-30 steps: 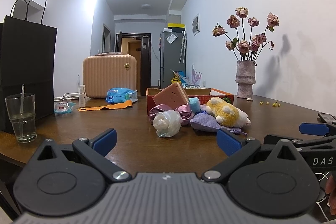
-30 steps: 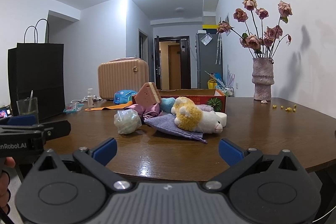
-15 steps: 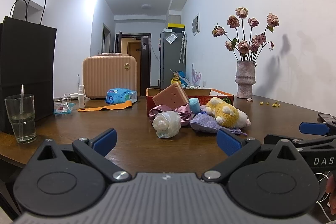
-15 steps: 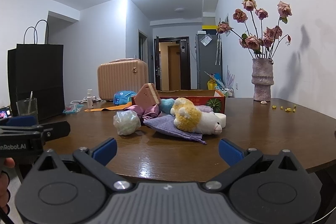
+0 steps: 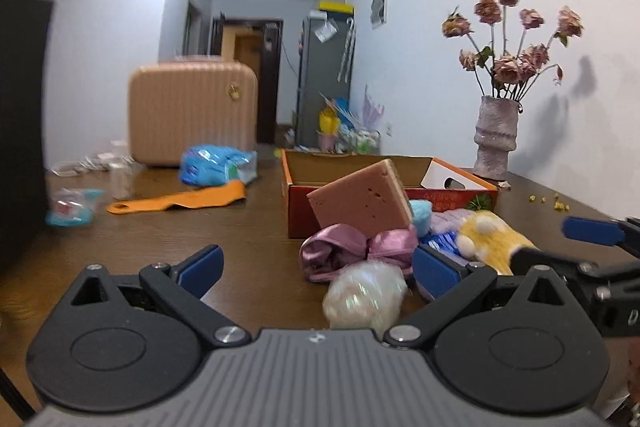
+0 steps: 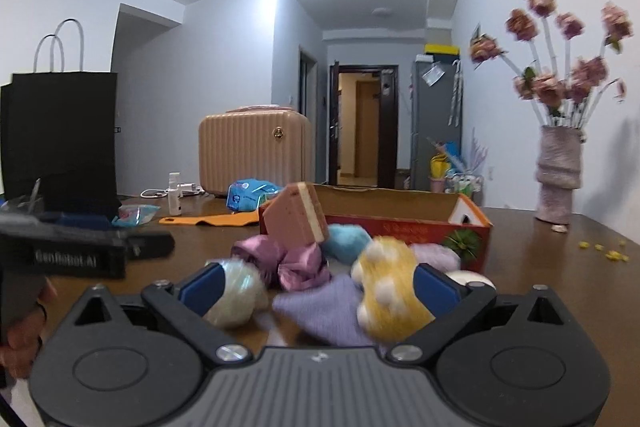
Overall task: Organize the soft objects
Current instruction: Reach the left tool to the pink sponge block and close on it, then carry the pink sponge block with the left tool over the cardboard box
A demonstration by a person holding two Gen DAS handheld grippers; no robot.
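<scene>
A pile of soft things lies before an open red cardboard box (image 5: pixel 362 163) (image 6: pixel 400 217): a pink sponge block (image 5: pixel 360 201) (image 6: pixel 298 219), a pink satin bow (image 5: pixel 340 255) (image 6: pixel 288 263), a whitish mesh ball (image 5: pixel 364 297) (image 6: pixel 236 297), a yellow plush toy (image 5: pixel 488 241) (image 6: pixel 390 293), a purple cloth (image 6: pixel 324 311) and a light blue puff (image 6: pixel 346 241). My left gripper (image 5: pixel 316 267) is open, close to the mesh ball. My right gripper (image 6: pixel 316 287) is open, with the plush by its right finger.
On the brown table (image 5: pixel 240 227) stand a beige suitcase (image 5: pixel 192 115), a blue wipes pack (image 5: pixel 218 167), an orange strip (image 5: pixel 180 201) and a vase of dried roses (image 5: pixel 496 139). A black paper bag (image 6: pixel 60 139) stands at the left.
Both grippers have moved forward and closer to the pile; the soft things now sit large between the fingers. Nothing was taken hold of.
</scene>
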